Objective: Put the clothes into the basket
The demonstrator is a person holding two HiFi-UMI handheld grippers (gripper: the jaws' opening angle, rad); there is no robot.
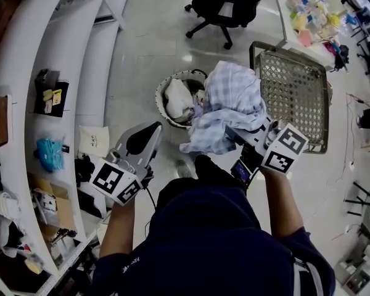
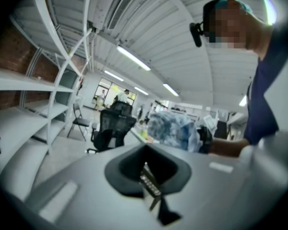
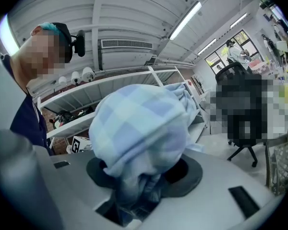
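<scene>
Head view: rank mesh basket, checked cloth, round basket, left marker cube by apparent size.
1-2. mesh basket and checked cloth: about alike. The cloth is held nearer the camera, so these two are unranked.
3. round basket, partly hidden by the cloth.
4. left marker cube.

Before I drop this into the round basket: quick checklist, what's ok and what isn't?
1. Grip: ok, the right hand-held gripper is clamped on a bunched fold of the blue checked cloth.
2. Cloth above the round basket: not ok; in the head view it overlaps only the right rim.
3. Room inside: cannot tell; a white garment already lies in it and the depth is unseen.
4. Loose tail: not ok; cloth hangs unbundled beside the gripper and may catch the rim.
5. Other hand free: ok, nothing shows in the left hand-held gripper.
</scene>
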